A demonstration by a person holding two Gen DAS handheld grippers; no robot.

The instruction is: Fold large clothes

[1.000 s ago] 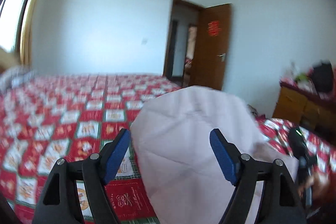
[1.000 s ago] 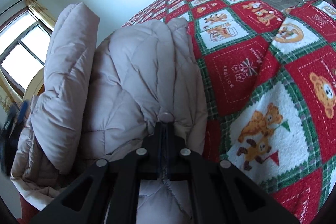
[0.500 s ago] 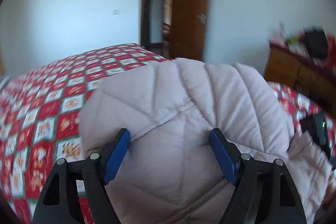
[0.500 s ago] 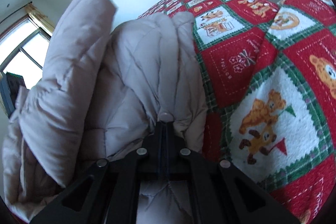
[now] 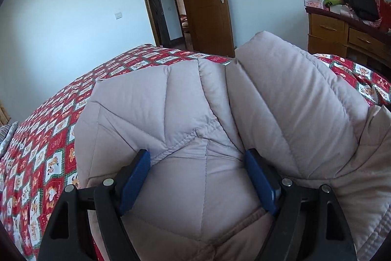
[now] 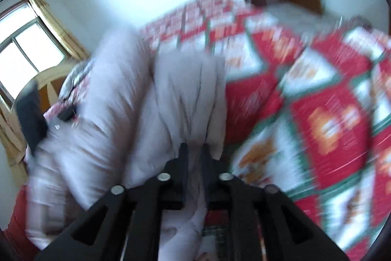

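A pale pink quilted down jacket [image 5: 244,114] lies bunched on a bed with a red, green and white bear-patterned quilt [image 5: 48,138]. My left gripper [image 5: 198,163] is open, its blue-padded fingers [image 5: 136,175] wide apart and pressed into the jacket, with padded fabric bulging between them. In the right wrist view, which is blurred by motion, the jacket [image 6: 110,102] fills the left half. My right gripper [image 6: 194,153] has its jaws a narrow gap apart, with a fold of jacket fabric running between them.
An open brown door [image 5: 207,4] and doorway are in the far wall. A wooden dresser [image 5: 342,36] with piled items stands at the right. A window with yellow curtains [image 6: 29,48] and a dark object [image 6: 31,119] show left in the right wrist view.
My left gripper has moved forward and down onto the jacket, which now fills the view. My right gripper's jaws have parted slightly from fully shut, and that view is now swinging.
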